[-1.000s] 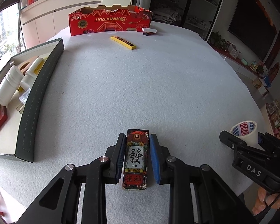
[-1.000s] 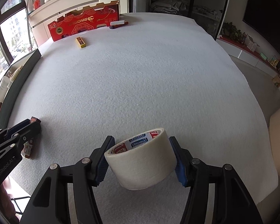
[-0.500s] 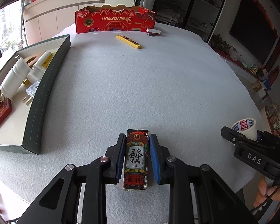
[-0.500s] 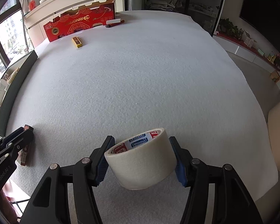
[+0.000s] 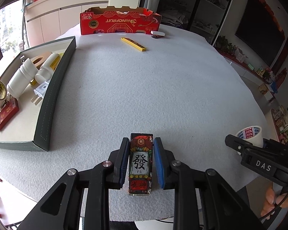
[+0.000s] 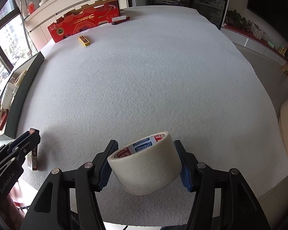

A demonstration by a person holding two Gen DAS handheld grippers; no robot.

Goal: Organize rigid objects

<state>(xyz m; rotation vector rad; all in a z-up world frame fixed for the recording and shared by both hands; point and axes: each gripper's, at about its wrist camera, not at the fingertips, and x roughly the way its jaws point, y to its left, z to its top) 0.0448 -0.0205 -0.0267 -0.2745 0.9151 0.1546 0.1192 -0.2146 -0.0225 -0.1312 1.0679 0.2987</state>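
My left gripper [image 5: 141, 143] is shut on a red and black mahjong card box [image 5: 140, 163] and holds it over the near edge of the grey felt table. My right gripper [image 6: 146, 145] is shut on a roll of white masking tape [image 6: 146, 164], held above the table's near edge. The tape also shows at the right of the left wrist view [image 5: 249, 134], and the card box at the left of the right wrist view [image 6: 33, 153]. A dark green tray [image 5: 53, 88] with white bottles, a tape roll and a plug lies at the left.
A red RINOFRUIT carton [image 5: 121, 22] stands at the far edge. A yellow flat box [image 5: 133, 44], a white block [image 5: 157, 33] and a marker lie in front of it. The table's rim curves close on the right and near sides.
Both grippers have risen and drawn back a little with their objects. The tray has come further into the left wrist view. Both grips are unchanged.
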